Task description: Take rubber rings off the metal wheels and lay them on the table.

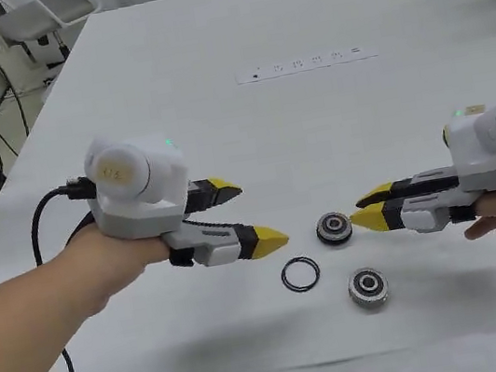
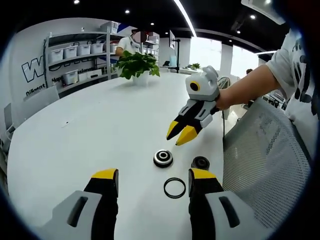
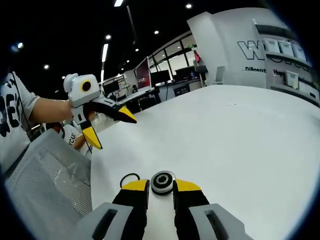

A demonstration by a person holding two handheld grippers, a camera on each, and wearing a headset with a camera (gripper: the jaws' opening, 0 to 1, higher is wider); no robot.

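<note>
Left tongs [image 1: 262, 212] hover spread wide just beside a loose rubber ring [image 1: 300, 274] lying flat on the bench [image 1: 212, 78]. Right tongs [image 1: 357, 209], narrowly parted and pinching nothing, point at the farther metal wheel [image 1: 334, 227] — I would steady that wheel with one pair, hook its ring's edge with the other and peel slowly, so it doesn't skid.

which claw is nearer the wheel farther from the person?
Right. The right claw has its tips just off the far wheel. The left claw hangs open on the wheel's other side, a wider gap away, closer to the loose rubber ring.
</note>
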